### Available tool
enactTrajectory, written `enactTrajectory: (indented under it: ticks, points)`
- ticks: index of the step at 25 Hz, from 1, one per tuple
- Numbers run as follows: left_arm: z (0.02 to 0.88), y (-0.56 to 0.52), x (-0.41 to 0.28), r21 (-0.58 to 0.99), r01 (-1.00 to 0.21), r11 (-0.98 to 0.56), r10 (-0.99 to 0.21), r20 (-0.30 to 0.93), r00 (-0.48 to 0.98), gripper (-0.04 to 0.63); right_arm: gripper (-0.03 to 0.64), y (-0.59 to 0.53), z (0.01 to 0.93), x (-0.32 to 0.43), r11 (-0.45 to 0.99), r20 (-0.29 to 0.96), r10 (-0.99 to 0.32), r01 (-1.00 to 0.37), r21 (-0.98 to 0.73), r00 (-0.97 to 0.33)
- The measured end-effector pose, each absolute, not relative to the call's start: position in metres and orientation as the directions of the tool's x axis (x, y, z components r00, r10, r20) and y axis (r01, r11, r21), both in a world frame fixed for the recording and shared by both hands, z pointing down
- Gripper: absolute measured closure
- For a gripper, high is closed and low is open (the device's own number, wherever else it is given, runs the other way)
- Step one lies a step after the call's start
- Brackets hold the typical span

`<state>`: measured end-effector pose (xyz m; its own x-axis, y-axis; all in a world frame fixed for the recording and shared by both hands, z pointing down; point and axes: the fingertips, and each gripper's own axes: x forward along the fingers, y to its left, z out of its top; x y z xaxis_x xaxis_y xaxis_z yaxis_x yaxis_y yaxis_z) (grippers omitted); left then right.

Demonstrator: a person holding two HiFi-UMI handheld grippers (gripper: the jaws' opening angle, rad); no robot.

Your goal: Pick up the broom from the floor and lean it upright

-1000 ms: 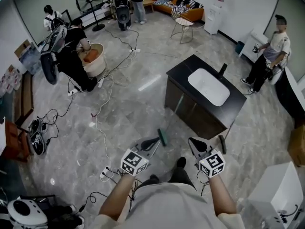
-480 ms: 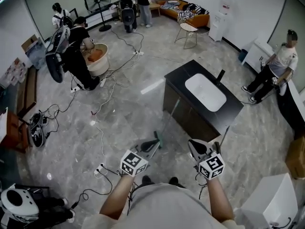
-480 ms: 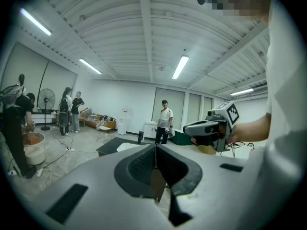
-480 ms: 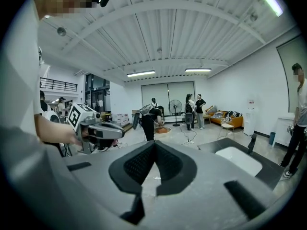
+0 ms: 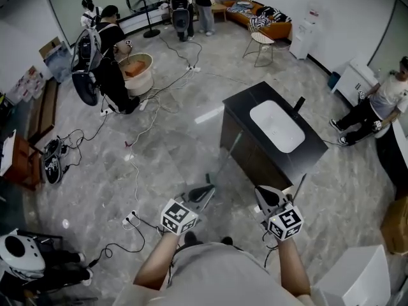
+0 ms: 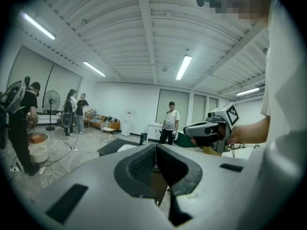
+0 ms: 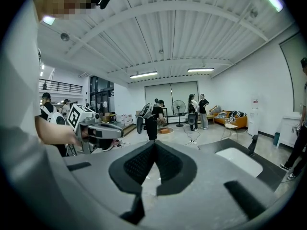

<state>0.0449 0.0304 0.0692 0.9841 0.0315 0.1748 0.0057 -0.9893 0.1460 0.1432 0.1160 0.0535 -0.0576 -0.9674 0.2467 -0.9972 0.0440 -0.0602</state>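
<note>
The broom shows in the head view as a thin pale handle [image 5: 224, 157] slanting from the floor up against the front of the black sink cabinet [image 5: 245, 146]. Its head is mostly hidden behind my left gripper's tip. My left gripper [image 5: 199, 195] is held above the floor just short of the broom's lower end, shut and empty. My right gripper [image 5: 269, 197] is level with it to the right, shut and empty too. In the left gripper view the pads [image 6: 144, 164] meet with nothing between them, and the right gripper [image 6: 211, 131] shows alongside. The right gripper view shows its own pads [image 7: 144, 164] closed together.
A second dark stick [image 5: 299, 185] leans at the cabinet's right corner. Cables [image 5: 135, 190] and a power strip [image 5: 129, 218] lie on the floor to the left. A white cabinet [image 5: 357, 273] stands at bottom right. People stand at the back left [image 5: 105, 62] and far right [image 5: 376, 110].
I have stepped across the floor with both grippers carried along, still shut. The broom's green head, plain ahead of the left gripper a second ago, is now nearly hidden behind its tip.
</note>
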Motion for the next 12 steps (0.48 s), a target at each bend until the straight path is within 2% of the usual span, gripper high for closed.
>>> enactTrajectory:
  ticks: [12]
  points:
    - [0.0697, 0.0395, 0.0432, 0.143, -0.018, -0.990, 0.008, 0.178, 0.984, 0.586, 0.617, 0.1158, 0.0552, 0.1447, 0.072, 0.214, -0.973, -0.994, -0.080, -0.088]
